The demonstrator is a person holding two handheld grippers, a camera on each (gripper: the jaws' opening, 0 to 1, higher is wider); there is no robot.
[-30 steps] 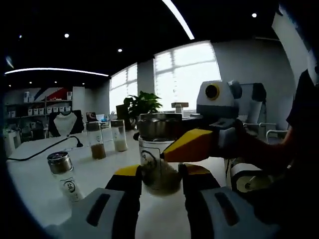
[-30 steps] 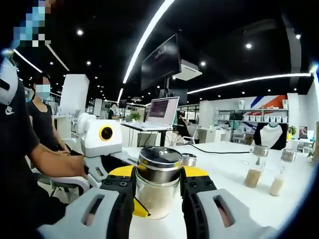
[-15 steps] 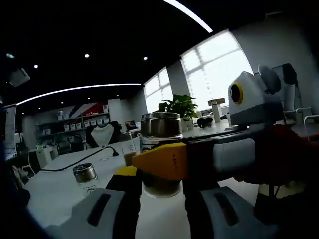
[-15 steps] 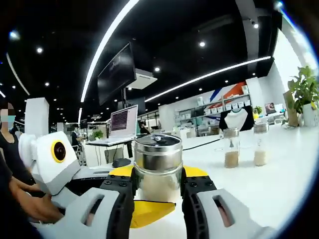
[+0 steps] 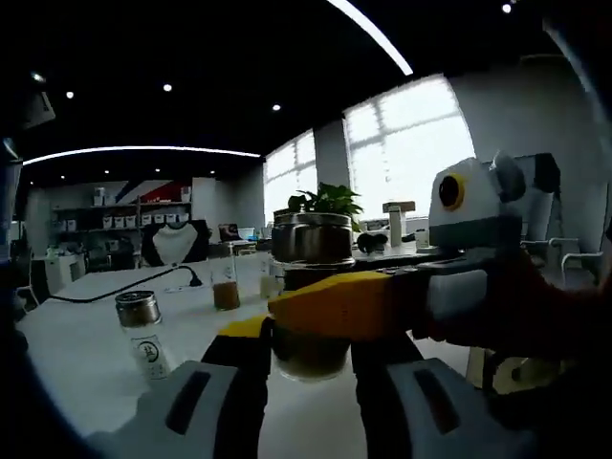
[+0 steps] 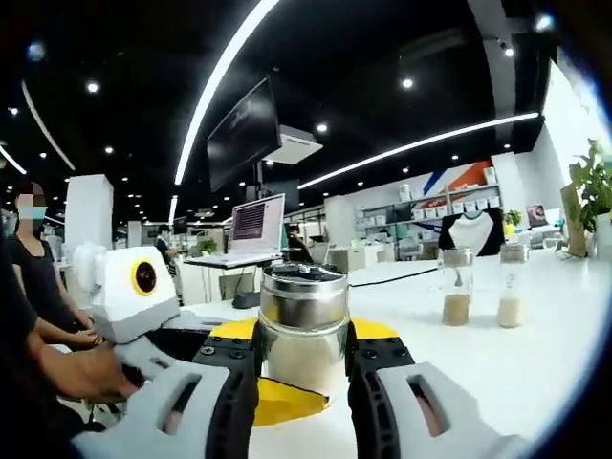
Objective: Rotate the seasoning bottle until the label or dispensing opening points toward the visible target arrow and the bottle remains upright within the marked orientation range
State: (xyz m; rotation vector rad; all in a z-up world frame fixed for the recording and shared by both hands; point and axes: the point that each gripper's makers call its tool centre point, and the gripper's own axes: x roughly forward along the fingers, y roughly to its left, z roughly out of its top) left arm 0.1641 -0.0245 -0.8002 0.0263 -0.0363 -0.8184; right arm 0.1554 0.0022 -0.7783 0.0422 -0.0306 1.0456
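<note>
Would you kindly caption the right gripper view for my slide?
Right gripper clamps a steel-lidded glass seasoning bottle above the white table, left gripper crossing beneath.

Brushed metal cap on the seasoning bottle (image 6: 304,330), dull sheen, clear glass below showing pale grainy contents; the right gripper (image 6: 304,382) looks matt grey plastic with glossy yellow pads; the left gripper (image 5: 308,356) likewise; white table (image 6: 516,368) smooth, faintly glossy; small jar (image 5: 142,332) near its left edge, metal lid, paper label
</note>
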